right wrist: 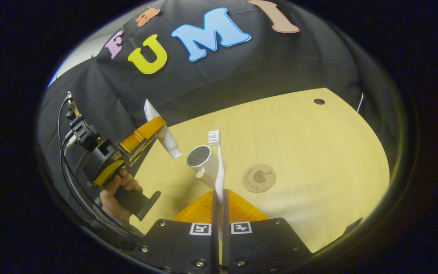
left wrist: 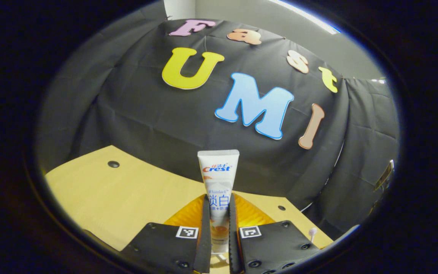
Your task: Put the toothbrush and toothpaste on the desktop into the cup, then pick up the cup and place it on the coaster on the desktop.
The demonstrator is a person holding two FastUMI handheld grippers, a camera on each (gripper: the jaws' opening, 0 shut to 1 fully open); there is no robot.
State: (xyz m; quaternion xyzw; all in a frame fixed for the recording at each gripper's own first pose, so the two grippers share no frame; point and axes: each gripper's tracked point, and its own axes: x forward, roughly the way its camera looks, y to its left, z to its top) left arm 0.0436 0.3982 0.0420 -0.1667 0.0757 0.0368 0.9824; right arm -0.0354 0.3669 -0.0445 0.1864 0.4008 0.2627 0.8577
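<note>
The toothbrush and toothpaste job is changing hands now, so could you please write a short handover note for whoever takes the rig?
Left tongs: shut on the toothpaste, held up above the table.
Right tongs: shut on the toothbrush, bristles pointing away.
Cup: on the table, nothing in it; coaster lies bare to its right in the right gripper view.
Done: both items picked up.
Left: drop both into the cup, then move the cup onto the coaster.

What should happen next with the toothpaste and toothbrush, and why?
Probably lower the toothpaste, clamped cap-down in the left gripper, into the open cup just beside it. The right gripper holds the toothbrush and can follow.
</note>
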